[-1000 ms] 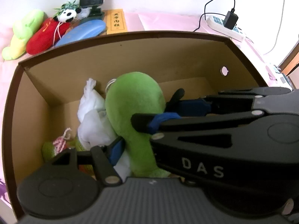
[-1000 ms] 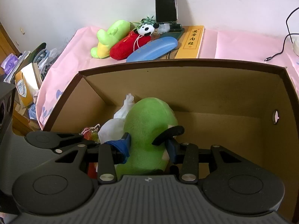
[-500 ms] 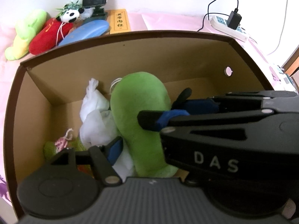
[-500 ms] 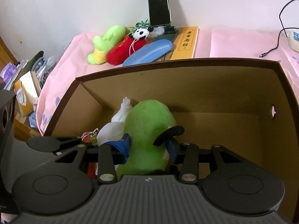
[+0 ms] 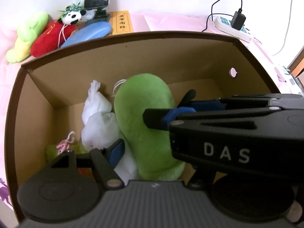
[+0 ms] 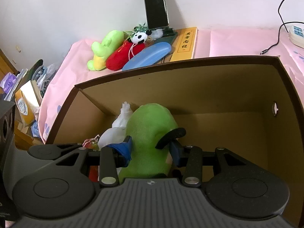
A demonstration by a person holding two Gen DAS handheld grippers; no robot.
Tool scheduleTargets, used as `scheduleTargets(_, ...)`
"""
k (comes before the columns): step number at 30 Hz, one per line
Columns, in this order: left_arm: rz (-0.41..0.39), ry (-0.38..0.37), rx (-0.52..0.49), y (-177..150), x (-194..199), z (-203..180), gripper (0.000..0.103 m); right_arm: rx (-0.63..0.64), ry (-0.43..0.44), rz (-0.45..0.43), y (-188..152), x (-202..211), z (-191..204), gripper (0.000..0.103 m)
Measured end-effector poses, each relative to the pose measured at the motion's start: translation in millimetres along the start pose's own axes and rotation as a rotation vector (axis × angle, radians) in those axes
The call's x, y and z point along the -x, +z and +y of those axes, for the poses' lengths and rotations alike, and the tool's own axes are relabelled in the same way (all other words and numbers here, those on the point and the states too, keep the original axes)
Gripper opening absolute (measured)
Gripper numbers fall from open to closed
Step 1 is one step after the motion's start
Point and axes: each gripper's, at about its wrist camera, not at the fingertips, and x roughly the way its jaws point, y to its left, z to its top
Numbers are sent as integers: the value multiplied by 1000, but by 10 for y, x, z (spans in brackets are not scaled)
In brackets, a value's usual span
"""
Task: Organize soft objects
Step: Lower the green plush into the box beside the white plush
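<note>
A big green plush (image 5: 144, 121) (image 6: 150, 136) stands in the cardboard box (image 5: 133, 57) (image 6: 209, 87) beside a white soft bundle (image 5: 98, 119) (image 6: 115, 129). My right gripper (image 6: 150, 148) has its two fingers pressed on either side of the green plush; it also shows in the left wrist view (image 5: 171, 106) as the black "DAS" tool. My left gripper (image 5: 144, 152) is open around the plush's lower part; only its left finger (image 5: 114, 152) shows. A light green plush (image 6: 106, 47), a red plush (image 6: 123, 57) and a panda (image 6: 139, 37) lie beyond the box.
A blue case (image 6: 146, 57), a yellow book (image 6: 185, 43) and a phone on a stand (image 6: 155, 5) sit on the pink cloth (image 6: 237, 41) behind the box. A power strip (image 5: 233, 26) lies at the right. A small pink-and-green toy (image 5: 62, 146) lies in the box's left corner.
Both views have pulled back and up a little, so more of the table behind the box shows. The right gripper stays closed on the green plush, which stays in the box.
</note>
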Motion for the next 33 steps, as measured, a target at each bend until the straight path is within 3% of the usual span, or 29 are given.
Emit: scheduleTargets(33, -40, 27, -11, 22, 40, -15, 72, -45, -50, -56, 17, 72, -43, 27)
